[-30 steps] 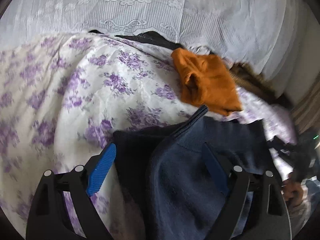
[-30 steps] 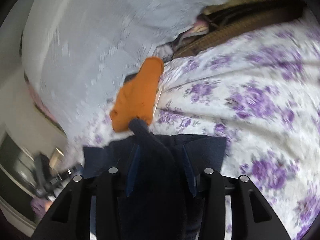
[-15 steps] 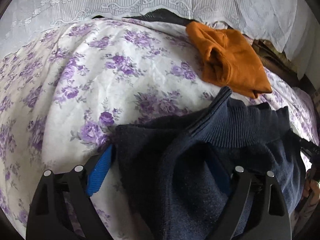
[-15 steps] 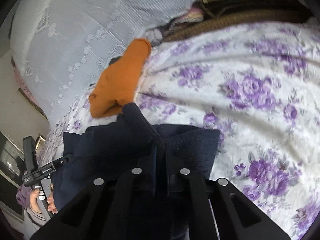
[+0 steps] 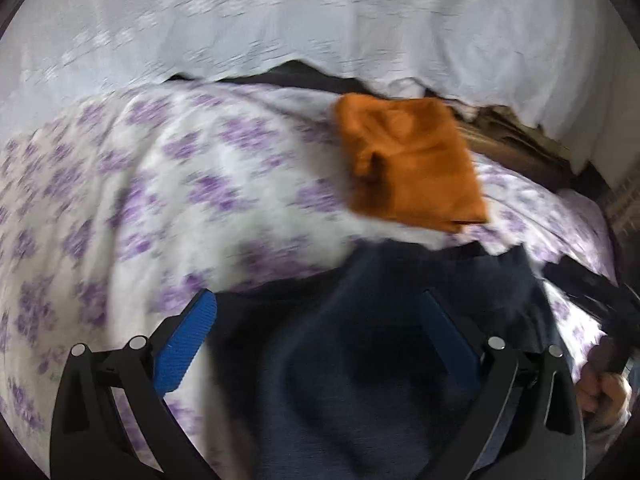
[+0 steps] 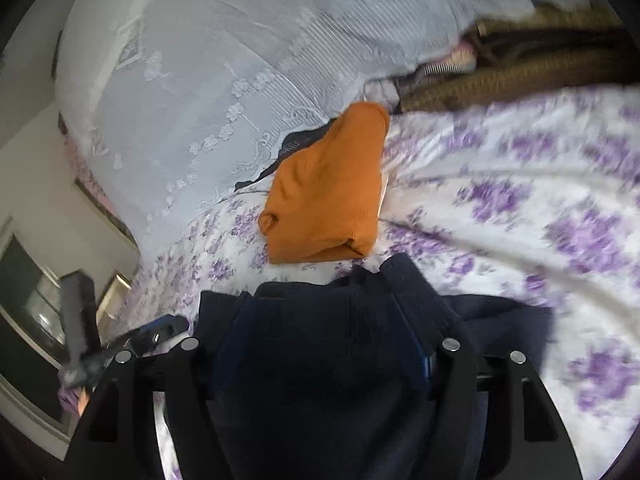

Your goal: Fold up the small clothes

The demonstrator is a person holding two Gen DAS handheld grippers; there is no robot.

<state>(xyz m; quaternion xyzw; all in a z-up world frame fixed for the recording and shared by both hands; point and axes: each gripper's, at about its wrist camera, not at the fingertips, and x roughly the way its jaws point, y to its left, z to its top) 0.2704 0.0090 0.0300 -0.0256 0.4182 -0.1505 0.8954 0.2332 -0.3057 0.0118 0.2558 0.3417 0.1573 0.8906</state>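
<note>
**Navy garment released on the bed, second fold pending**

The left tool (image 5: 316,328) stands wide, its blue pads (image 5: 186,338) clear of cloth; its jaws have just been opening further, and the navy garment (image 5: 360,340) lies between and under them, not pressed. The right tool (image 6: 320,356) has also just been opening after a tight pinch. The dark knit bulges between its fingers, and the pads are mostly hidden by fabric, so I cannot tell for certain whether they touch it; they look slack around it rather than clamped.

The navy garment sits on the floral bedsheet (image 5: 140,200) at 6 o'clock in both wrist views, bunched, with a ribbed edge rising toward 12 in the right view. The orange garment (image 6: 328,196), already folded, lies just beyond it at 12 to 1 o'clock, near but seemingly not touching. A white lace cover (image 6: 208,80) runs along the far side of the bed. Both views are motion-blurred.

The step in hand looks like letting go after a fold of the navy piece. The next move probably calls for re-gripping a fresh edge or corners with both tools, since the cloth is lumpy and not yet flat. Thick knit may spring back open if pinched too shallowly.
</note>
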